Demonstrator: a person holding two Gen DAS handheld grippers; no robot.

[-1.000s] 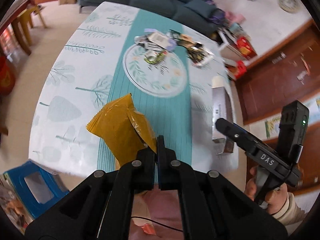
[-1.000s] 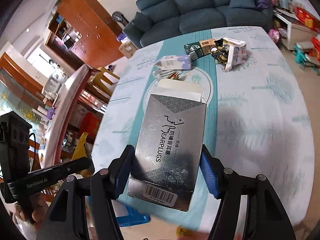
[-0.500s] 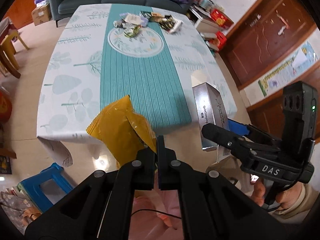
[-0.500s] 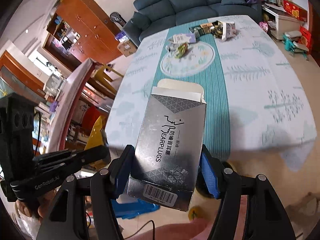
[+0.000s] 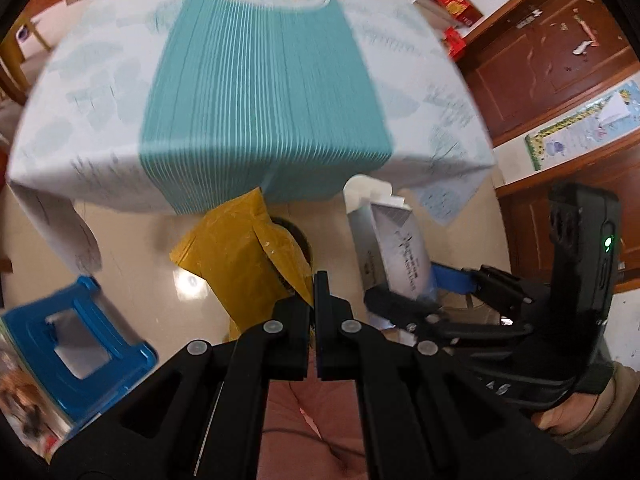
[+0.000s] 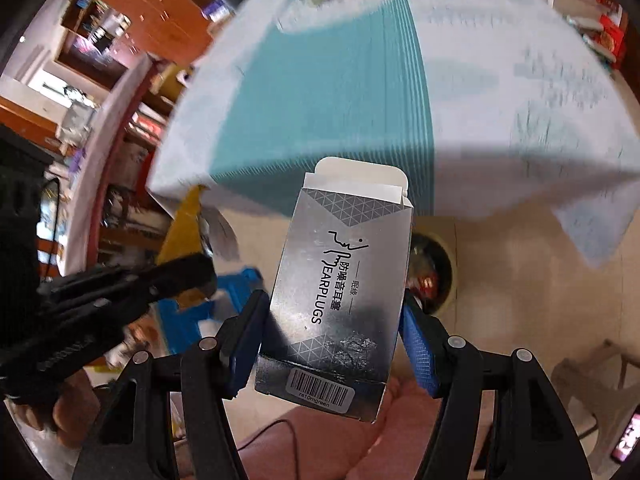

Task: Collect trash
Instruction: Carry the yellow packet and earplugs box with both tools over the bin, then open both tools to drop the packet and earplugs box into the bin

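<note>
Left gripper (image 5: 314, 280) pinched tight on one corner of a yellow wrapper (image 5: 236, 264) — the wrapper hangs off the near edge of the table (image 5: 100, 92), over the floor. Right gripper (image 6: 334, 316) clamps a silver earplug box (image 6: 344, 280) by its two sides, top flap open, blue pads pressing on it. The box is also off the table, past its near edge. A dark round bin (image 6: 434, 268) with coloured scraps inside sits on the floor below, just behind the box. Blue stool (image 5: 76, 340) beside the table's near-left corner. Far end of the table blurred — a scatter of packets there, unreadable.
</note>
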